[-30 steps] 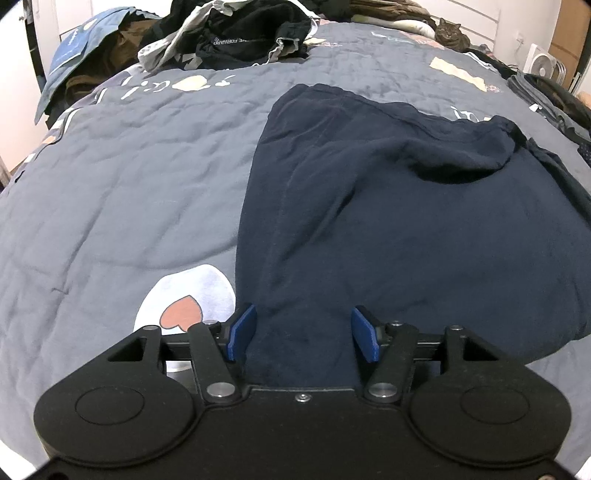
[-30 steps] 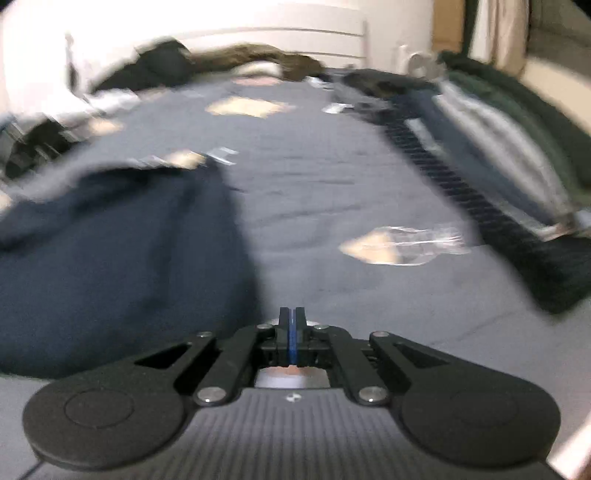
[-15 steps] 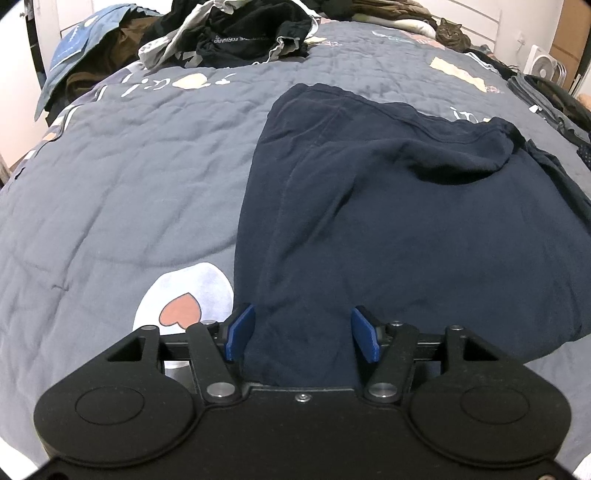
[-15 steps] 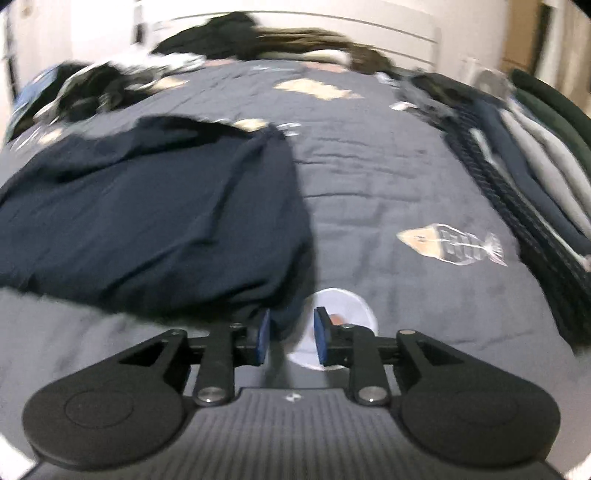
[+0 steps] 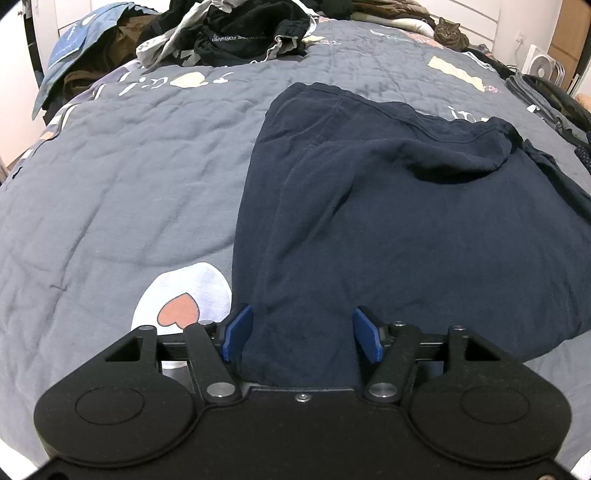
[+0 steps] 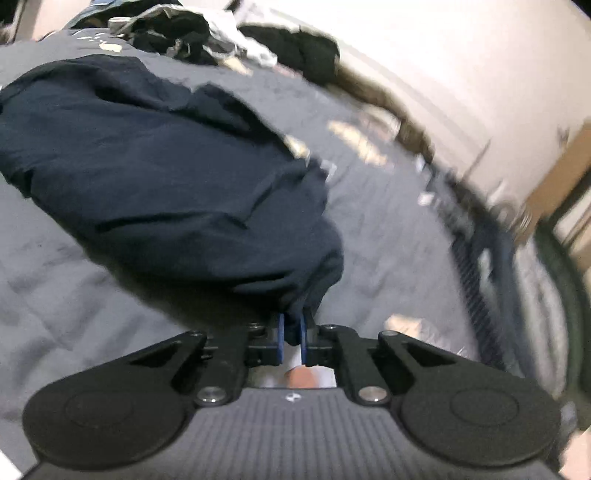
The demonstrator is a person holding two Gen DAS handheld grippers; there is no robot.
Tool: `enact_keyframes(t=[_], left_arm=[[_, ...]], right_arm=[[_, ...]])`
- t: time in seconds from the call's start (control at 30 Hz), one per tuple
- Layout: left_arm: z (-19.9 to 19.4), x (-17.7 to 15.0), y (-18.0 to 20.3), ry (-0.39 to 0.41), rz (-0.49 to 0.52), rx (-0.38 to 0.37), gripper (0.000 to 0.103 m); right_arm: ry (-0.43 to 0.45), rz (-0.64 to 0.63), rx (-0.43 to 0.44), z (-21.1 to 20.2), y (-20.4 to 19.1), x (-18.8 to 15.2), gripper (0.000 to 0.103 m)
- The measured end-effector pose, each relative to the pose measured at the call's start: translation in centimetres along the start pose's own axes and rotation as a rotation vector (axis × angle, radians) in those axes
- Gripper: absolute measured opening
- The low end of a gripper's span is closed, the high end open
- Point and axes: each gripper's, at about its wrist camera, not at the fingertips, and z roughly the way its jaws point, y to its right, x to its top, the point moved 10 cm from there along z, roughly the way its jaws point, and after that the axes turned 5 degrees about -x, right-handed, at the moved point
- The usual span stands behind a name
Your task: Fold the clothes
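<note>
A navy garment (image 5: pixel 388 206) lies spread on the grey quilted bed (image 5: pixel 110 184). My left gripper (image 5: pixel 301 334) sits over its near end with the blue pads (image 5: pixel 238 332) wide apart; cloth fills the gap between them, and I see no pinch. In the right wrist view the view is tilted and blurred. There my right gripper (image 6: pixel 291 332) has its jaws closing on a bunched corner of the navy garment (image 6: pixel 155 177), with the cloth pinched between the narrow pads.
A heap of dark and grey clothes (image 5: pixel 240 33) lies at the bed's far end, with a cat (image 5: pixel 448 31) beyond it. Folded clothes (image 5: pixel 546 99) line the right edge, and a white fan (image 5: pixel 543 68) stands past them. A blue item (image 5: pixel 74 40) hangs far left.
My right gripper opened, swung left to the garment's corner while rolling, and closed on the cloth. The left gripper and the cloth under it stayed put.
</note>
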Motion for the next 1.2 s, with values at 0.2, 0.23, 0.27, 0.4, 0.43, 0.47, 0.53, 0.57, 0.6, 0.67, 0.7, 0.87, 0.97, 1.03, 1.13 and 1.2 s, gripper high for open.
enact_keyframes(t=[0.2,0.23,0.27,0.4,0.43,0.47,0.53,0.57,0.6,0.67,0.7,0.87,0.97,1.03,1.13,1.2], left_arm=[[0.0,0.1,-0.1,-0.003,-0.005,-0.003,0.061],[0.0,0.1,-0.1,-0.003,-0.006,-0.002,0.061],[0.0,0.1,-0.1,-0.004,-0.008,-0.002,0.061],[0.0,0.1,0.0,-0.006,-0.012,0.000,0.061],[0.0,0.2,0.0,-0.006,-0.013,-0.002,0.063],[-0.1,0.2,0.0,-0.006,-0.014,-0.004,0.064],[-0.4,0.3,0.1,0.000,-0.014,-0.008,0.064],[-0.8,0.4,0.2,0.010,-0.015,-0.015,0.064],[-1.3,0.7,0.3,0.025,-0.016,-0.024,0.064],[-2.6,1.4,0.6,0.072,-0.015,-0.045,0.064],[-3.4,1.9,0.6,0.097,-0.013,-0.055,0.064],[-5.0,5.8,0.0,0.197,0.032,-0.055,0.071],[-3.4,9.5,-0.6,0.234,0.092,-0.041,0.071],[-1.4,12.0,-0.8,0.240,0.145,-0.027,0.070],[1.9,15.0,-0.4,0.233,0.201,-0.012,0.058],[3.8,16.7,0.6,0.233,0.241,-0.040,0.056]], right_arm=[[-0.037,-0.138,-0.035,0.7,-0.2,-1.5,0.006],[-0.067,-0.137,-0.029,1.1,-0.2,-2.1,0.006],[-0.095,-0.096,-0.036,1.4,0.6,-2.6,0.000],[-0.176,0.226,-0.099,1.9,5.9,-3.9,0.000],[-0.167,0.349,-0.093,1.6,7.1,-3.7,0.000],[-0.150,0.447,-0.072,1.3,7.9,-3.4,0.001],[-0.106,0.594,-0.006,0.8,8.8,-2.4,0.005],[-0.086,0.653,0.031,0.6,9.1,-1.7,0.009],[-0.066,0.705,0.062,0.6,9.4,-1.1,0.013],[-0.045,0.753,0.095,1.4,9.7,0.3,0.036],[-0.036,0.771,0.108,1.8,9.9,1.1,0.041],[-0.024,0.801,0.155,5.9,10.8,3.7,0.049],[-0.038,0.809,0.165,8.8,11.0,4.7,0.050],[-0.054,0.791,0.164,11.0,10.7,5.2,0.050],[-0.070,0.753,0.189,13.8,9.4,6.0,0.050],[-0.078,0.759,0.219,15.2,8.6,6.5,0.050]])
